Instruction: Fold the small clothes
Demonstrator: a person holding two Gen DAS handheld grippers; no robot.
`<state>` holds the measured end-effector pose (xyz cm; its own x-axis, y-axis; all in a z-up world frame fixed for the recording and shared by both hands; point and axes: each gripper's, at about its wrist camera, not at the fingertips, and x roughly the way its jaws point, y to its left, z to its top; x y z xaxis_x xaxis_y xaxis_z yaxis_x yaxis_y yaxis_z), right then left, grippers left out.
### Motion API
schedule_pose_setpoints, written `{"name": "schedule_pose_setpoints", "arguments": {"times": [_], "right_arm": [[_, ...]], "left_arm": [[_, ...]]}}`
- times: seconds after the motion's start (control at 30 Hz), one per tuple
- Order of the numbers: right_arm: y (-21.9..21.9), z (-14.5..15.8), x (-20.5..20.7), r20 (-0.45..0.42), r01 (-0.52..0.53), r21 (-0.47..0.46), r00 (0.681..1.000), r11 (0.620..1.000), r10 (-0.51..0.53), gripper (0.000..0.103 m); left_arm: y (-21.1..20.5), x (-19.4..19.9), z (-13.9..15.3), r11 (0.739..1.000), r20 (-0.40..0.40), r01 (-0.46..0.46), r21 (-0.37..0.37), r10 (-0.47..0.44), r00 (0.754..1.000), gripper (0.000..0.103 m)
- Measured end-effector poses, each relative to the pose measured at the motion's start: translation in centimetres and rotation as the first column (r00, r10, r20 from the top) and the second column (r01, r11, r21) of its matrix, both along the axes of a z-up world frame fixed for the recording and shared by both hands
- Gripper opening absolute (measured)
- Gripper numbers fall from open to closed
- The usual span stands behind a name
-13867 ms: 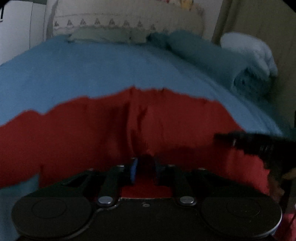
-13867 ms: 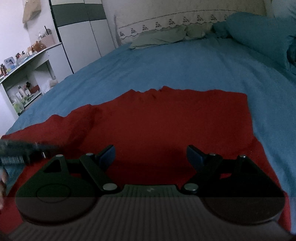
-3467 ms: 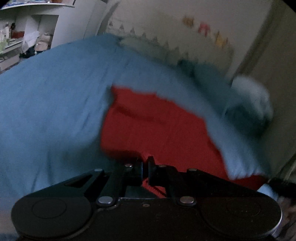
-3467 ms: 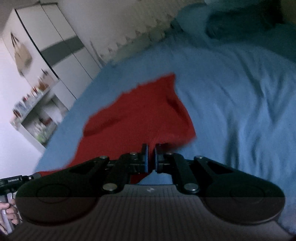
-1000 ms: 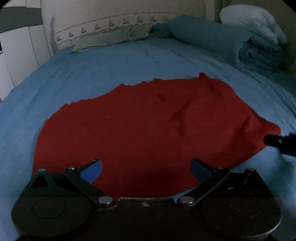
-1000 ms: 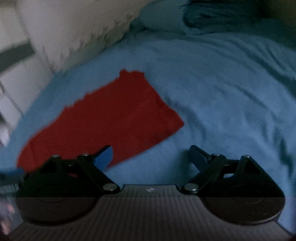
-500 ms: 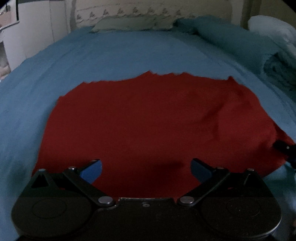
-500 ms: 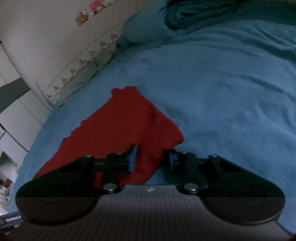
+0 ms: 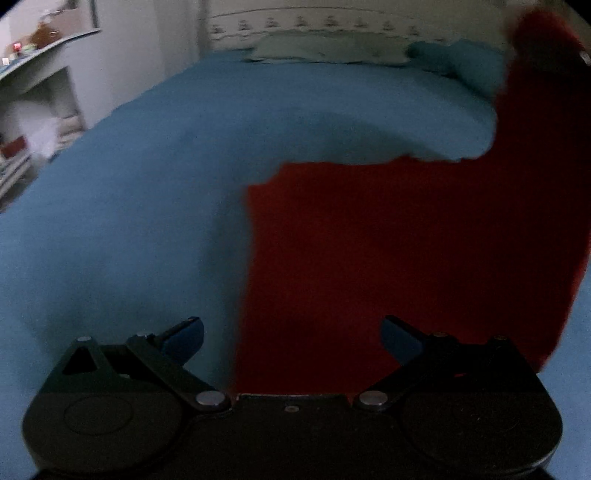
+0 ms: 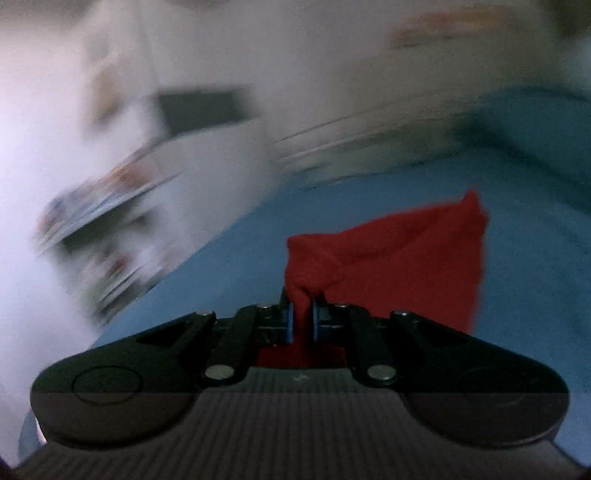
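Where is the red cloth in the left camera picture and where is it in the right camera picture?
Left wrist view: the red cloth fills the middle and right, flat on the bed, with one side lifted toward the top right corner.
Right wrist view: the red cloth hangs bunched at the centre, pinched in the right gripper.
Shared landmark: the blue bedsheet.

I'm in a home bedroom: a bed under a blue sheet (image 9: pixel 155 192), a pillow (image 9: pixel 325 48) against the embroidered headboard (image 9: pixel 295 26), cluttered shelves (image 9: pixel 33 92) alongside.
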<state>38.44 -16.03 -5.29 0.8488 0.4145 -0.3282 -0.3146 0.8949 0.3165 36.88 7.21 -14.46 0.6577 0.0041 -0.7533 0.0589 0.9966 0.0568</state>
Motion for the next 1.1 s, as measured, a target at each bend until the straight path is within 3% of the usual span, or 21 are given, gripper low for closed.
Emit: {"name": "schedule_pose_setpoints", "arguments": {"times": [0.07,0.1,0.17,0.23,0.33,0.37,0.43,0.47,0.5,0.53,0.63,0.73,0.83,0.97,1.1], "right_arm": [[5.1,-1.6,0.6,-0.039,-0.2,-0.095,0.98,0.975,0.197,0.024],[7.1,-3.0,0.9,-0.073,-0.252,-0.139,0.967,0.958,0.244,0.024],[10.2,-6.6,1.6,-0.158,-0.308,-0.2,0.947,0.93,0.279,0.023],[11.4,-10.0,2.6,-0.24,-0.325,-0.202,0.931,0.924,0.275,0.023],[11.2,-11.3,2.9,-0.262,-0.302,-0.159,0.931,0.94,0.255,0.024],[11.0,-11.0,2.7,-0.263,-0.3,-0.143,0.93,0.943,0.256,0.029],[10.5,-10.2,2.0,-0.261,-0.305,-0.145,0.929,0.941,0.26,0.057],[10.2,-9.6,1.7,-0.252,-0.301,-0.16,0.933,0.94,0.256,0.083],[9.3,-9.0,0.7,-0.21,-0.276,-0.173,0.948,0.946,0.238,0.097],[8.7,-8.5,-0.9,-0.158,-0.248,-0.177,0.962,0.952,0.221,0.1],[5.6,-7.7,-4.1,-0.08,-0.143,-0.18,0.988,0.973,0.131,0.101],[3.9,-8.9,-6.2,-0.089,-0.028,-0.275,0.996,0.961,0.003,0.1],[2.2,-10.6,-7.3,-0.142,0.009,-0.316,0.988,0.949,-0.056,0.096],[1.6,-12.3,-7.7,-0.169,0.05,-0.353,0.979,0.934,-0.117,0.077],[2.0,-13.2,-6.6,-0.18,0.072,-0.385,0.972,0.92,-0.152,0.067]], "left_arm": [[2.3,-0.2,0.0,0.999,-0.007,-0.035,0.04,0.036,0.999,0.103],[3.4,-0.3,-0.1,0.997,-0.012,-0.054,0.053,0.054,0.998,0.103],[5.3,-0.6,-0.4,0.996,-0.038,-0.072,0.058,0.074,0.997,0.103],[6.8,-0.7,-0.8,0.996,-0.066,-0.078,0.046,0.081,0.994,0.103],[8.2,-0.7,-1.0,0.995,-0.082,-0.089,0.05,0.093,0.992,0.103],[8.5,-0.7,-1.0,0.995,-0.081,-0.089,0.049,0.093,0.992,0.103],[9.1,-0.9,-0.7,0.995,-0.077,-0.091,0.037,0.094,0.993,0.103],[9.4,-0.8,-0.7,0.996,-0.075,-0.09,0.024,0.092,0.993,0.103],[9.7,-0.8,-0.5,0.996,-0.072,-0.089,0.007,0.09,0.993,0.103],[9.9,-0.9,-0.2,0.996,-0.067,-0.086,-0.013,0.085,0.994,0.103],[10.0,-1.1,0.9,0.997,-0.038,-0.058,-0.059,0.055,0.998,0.103],[9.2,-1.6,2.0,0.995,-0.008,-0.013,-0.1,0.013,1.0,0.103],[8.1,-1.6,2.4,0.99,0.011,0.03,-0.141,-0.029,1.0,0.103],[6.8,-1.3,2.4,0.982,0.023,0.049,-0.184,-0.046,0.999,0.103],[6.3,-0.1,2.2,0.975,0.008,0.021,-0.221,-0.02,1.0,0.103]]}}
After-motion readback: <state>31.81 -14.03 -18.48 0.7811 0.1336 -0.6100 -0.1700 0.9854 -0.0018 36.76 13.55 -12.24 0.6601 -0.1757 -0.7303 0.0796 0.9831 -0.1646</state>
